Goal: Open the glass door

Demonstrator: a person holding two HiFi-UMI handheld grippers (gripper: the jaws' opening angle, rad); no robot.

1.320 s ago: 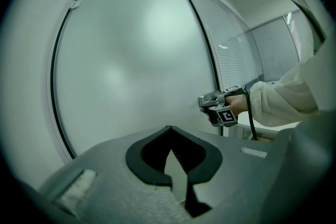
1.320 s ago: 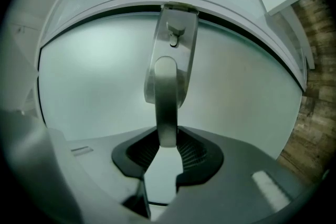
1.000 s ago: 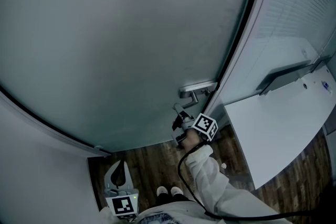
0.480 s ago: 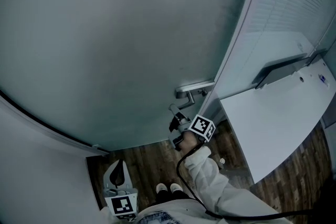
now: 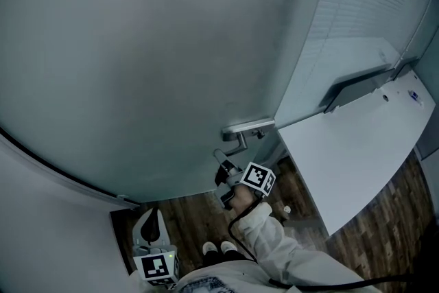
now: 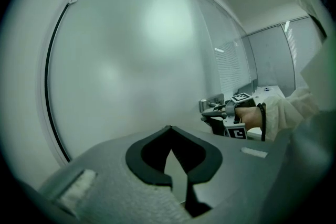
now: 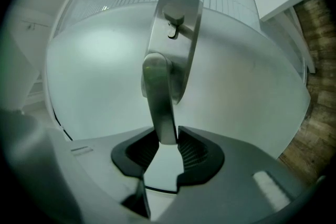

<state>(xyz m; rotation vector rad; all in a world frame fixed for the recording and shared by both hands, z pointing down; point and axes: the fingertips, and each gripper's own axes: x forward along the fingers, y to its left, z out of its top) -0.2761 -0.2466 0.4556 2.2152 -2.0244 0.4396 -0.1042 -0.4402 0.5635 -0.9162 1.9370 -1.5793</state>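
Note:
The frosted glass door (image 5: 137, 44) fills most of the head view. Its metal handle (image 5: 247, 127) sits near the door's right edge. My right gripper (image 5: 221, 172) is shut on the handle's lever, held by a hand in a white sleeve. In the right gripper view the lever (image 7: 160, 102) runs down from its plate between the ribbed pads (image 7: 191, 150), which press on both sides. My left gripper (image 5: 152, 230) hangs low by the floor, away from the door. In the left gripper view its jaws (image 6: 169, 131) stand shut with nothing in them, facing the glass.
A white desk (image 5: 357, 154) stands right of the door, under a glass partition with blinds (image 5: 363, 3). Below lie a wood floor (image 5: 185, 213) and the person's shoes (image 5: 219, 248). A dark seal strip (image 5: 41, 151) curves along the door's left side.
The door's handle edge has swung left and down in the head view, away from the frame. My right gripper has moved with it, still on the lever. The left gripper has hardly moved.

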